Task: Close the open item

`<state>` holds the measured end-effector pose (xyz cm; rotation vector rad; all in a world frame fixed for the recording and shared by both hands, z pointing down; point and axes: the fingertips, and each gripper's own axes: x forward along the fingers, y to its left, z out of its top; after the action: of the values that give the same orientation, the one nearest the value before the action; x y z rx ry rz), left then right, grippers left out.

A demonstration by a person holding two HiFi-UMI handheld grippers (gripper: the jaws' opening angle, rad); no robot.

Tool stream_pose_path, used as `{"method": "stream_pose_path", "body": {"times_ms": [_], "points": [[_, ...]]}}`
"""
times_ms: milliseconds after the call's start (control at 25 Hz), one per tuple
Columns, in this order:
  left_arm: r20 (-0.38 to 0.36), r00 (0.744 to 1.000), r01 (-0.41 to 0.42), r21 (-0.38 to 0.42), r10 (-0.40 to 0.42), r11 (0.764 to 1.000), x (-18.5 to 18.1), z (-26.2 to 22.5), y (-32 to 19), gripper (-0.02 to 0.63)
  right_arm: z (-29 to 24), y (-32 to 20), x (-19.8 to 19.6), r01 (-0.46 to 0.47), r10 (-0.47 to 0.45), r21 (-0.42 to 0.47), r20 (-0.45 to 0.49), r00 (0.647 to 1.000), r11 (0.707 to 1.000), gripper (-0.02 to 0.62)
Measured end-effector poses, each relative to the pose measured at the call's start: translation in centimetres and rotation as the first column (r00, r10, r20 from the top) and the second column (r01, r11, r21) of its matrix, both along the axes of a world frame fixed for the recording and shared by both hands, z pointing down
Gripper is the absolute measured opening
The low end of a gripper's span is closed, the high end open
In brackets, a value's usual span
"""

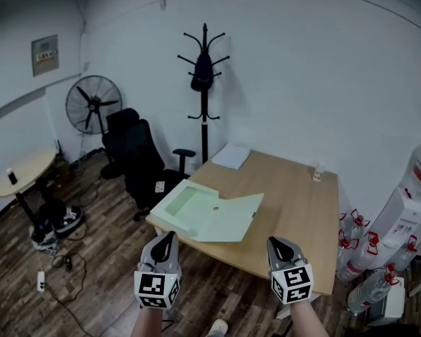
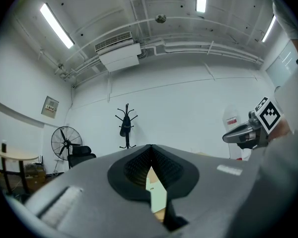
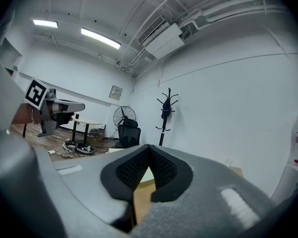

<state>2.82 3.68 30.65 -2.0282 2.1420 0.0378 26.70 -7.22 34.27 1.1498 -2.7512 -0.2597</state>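
Observation:
A pale green file box (image 1: 207,211) lies open on the wooden table (image 1: 295,216), near its front left corner, with its lid spread flat to the right. Both grippers hover in front of the table's near edge, short of the box. My left gripper (image 1: 167,239) points at the box's front left, and its jaws meet at the tips with nothing between them. My right gripper (image 1: 278,244) is off the box's right side, also shut and empty. In the left gripper view a strip of the green box (image 2: 157,195) shows below the meeting jaws.
A white paper pad (image 1: 231,156) and a small bottle (image 1: 318,172) sit at the table's far side. A black office chair (image 1: 142,161) stands left of the table, with a coat stand (image 1: 205,83) and a fan (image 1: 92,104) behind. Water bottles (image 1: 365,255) cluster at the right.

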Motion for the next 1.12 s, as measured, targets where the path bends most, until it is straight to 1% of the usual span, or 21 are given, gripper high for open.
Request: {"method": "stream_pose_path", "body": {"times_ms": [240,360,600,800,1120], "points": [[0.008,1.000,-0.029,-0.033,0.029,0.999,-0.5,0.9,-5.1,0.017,1.4,-4.7,0.3,-0.064,0.067,-0.044,0.067,0.995,0.997,0.000],[0.011,0.998,-0.057,-0.051,0.058,0.997,-0.5,0.9,-8.1,0.017,1.9,-7.2,0.3,-0.092,0.098,-0.066,0.091,0.991,0.994,0.000],[0.044,0.993,-0.104,-0.083,0.108,0.991,-0.6,0.4,-14.2,0.017,3.2,-12.5,0.8,-0.154,0.171,-0.135,0.130,0.977,0.979,0.000],[0.039,0.988,-0.144,-0.112,0.149,0.983,-0.3,1.1,-19.0,0.017,5.4,-15.4,0.7,-0.175,0.196,-0.181,0.104,0.975,0.968,0.000],[-0.009,0.979,-0.202,-0.180,0.204,0.963,0.5,4.0,-25.0,0.017,8.9,-18.9,0.9,-0.228,0.261,-0.276,0.088,0.961,0.934,0.000]]}}
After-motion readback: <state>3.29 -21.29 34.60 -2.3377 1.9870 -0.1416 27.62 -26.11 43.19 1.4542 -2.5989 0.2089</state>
